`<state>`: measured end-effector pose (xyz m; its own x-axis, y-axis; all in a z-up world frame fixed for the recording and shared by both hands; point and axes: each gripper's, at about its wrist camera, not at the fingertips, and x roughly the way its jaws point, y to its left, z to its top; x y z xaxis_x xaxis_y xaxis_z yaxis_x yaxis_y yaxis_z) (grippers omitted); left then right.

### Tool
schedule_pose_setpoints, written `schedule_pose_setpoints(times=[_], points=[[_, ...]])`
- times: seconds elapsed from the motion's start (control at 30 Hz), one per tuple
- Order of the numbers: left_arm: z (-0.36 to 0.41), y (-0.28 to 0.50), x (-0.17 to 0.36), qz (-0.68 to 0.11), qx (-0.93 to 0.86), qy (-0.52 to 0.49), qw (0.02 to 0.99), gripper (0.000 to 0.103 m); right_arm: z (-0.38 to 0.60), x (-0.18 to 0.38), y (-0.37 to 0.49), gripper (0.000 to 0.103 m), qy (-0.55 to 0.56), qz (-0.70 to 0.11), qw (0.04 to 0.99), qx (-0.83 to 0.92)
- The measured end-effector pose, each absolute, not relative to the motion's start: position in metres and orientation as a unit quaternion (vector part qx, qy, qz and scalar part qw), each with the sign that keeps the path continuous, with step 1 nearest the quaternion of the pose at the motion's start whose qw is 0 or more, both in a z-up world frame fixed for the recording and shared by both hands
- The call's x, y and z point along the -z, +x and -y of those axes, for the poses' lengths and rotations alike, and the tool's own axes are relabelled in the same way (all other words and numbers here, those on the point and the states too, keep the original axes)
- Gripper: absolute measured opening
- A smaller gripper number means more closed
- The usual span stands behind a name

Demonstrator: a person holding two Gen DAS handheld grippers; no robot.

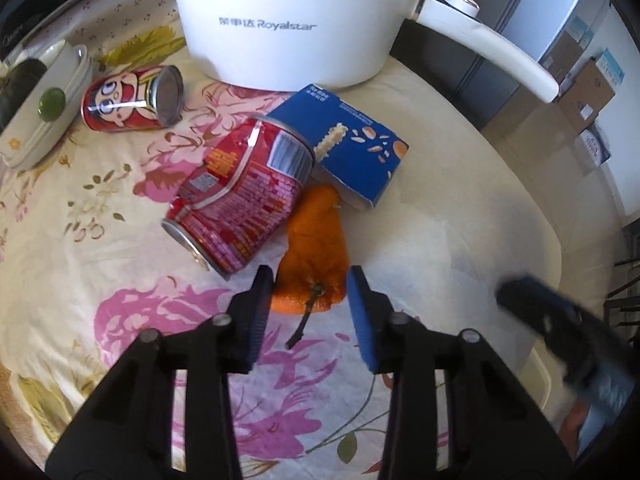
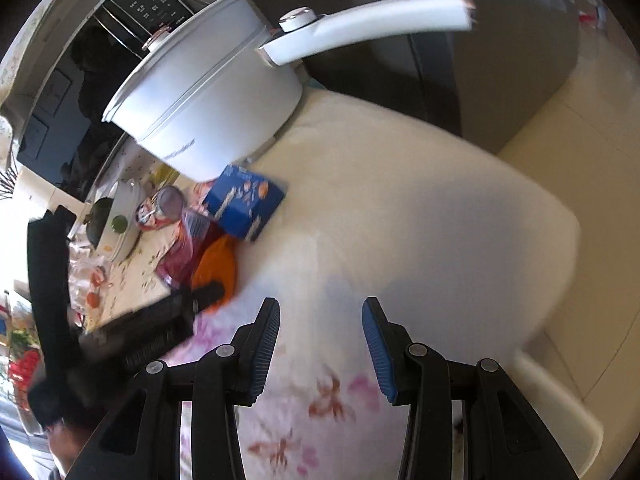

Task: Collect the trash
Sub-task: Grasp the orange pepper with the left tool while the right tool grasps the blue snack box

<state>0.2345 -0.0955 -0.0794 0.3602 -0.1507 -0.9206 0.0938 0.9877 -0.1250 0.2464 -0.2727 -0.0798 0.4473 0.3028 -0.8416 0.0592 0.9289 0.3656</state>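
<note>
In the left wrist view, the left gripper [image 1: 308, 312] is pointing steeply down at the floral tablecloth [image 1: 120, 240], its jaws standing part open around the near end of a piece of orange peel [image 1: 314, 248]. The peel's stem end is lying between the two blue pads [image 1: 362, 320], but neither pad seems to be pressing on it yet, so nothing is gripped. Just beyond the left finger a dented red can [image 1: 240, 200] is lying on its side, touching the peel; past the fingertips a blue carton [image 1: 344, 144] is resting against both. Further off are sitting a smaller cartoon can [image 1: 132, 100] and the white electric pot [image 1: 296, 24].

The risk here, as I judge it, is that the left finger is coming down very near the dented can; a slight drift could nudge it rolling, or catch the cloth with the peel. The peel is thin and limp, so a pinch at its edge could slip.

In the right wrist view, the right gripper [image 2: 320, 336] is hanging open over bare cloth, holding nothing. The trash pile is lying well off to the left of its fingers, with the peel [image 2: 218, 268] beside the left tool. The picture is blurring, and the pot's long handle [image 2: 372, 20] is jutting out ahead; a sweep toward the pile could clip it or the other gripper.
</note>
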Motion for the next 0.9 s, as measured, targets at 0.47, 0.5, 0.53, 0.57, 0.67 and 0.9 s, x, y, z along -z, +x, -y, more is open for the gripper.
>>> schedule_pose_setpoints(times=[0.47,0.5,0.53,0.57,0.67,0.9], points=[[0.027,0.194,0.059,-0.583,0.096,-0.151,0.793,0.026,0.191,0.093,0.319,0.078,-0.037,-0.523,0.841,-0.137],[0.022,0.189,0.057,-0.58,0.094,-0.153,0.794,0.026,0.189,0.095,0.322,0.078,-0.049,-0.522,0.841,-0.136],[0.019,0.186,0.057,-0.579,0.093,-0.154,0.795,0.026,0.185,0.095,0.326,0.078,-0.063,-0.52,0.841,-0.137],[0.015,0.183,0.056,-0.579,0.093,-0.159,0.794,0.026,0.182,0.095,0.331,0.079,-0.069,-0.519,0.841,-0.139],[0.005,0.179,0.06,-0.581,0.097,-0.18,0.788,0.026,0.172,0.098,0.344,0.083,-0.083,-0.515,0.839,-0.155],[0.004,0.179,0.063,-0.578,0.092,-0.171,0.793,0.026,0.166,0.104,0.342,0.066,-0.074,-0.524,0.831,-0.175]])
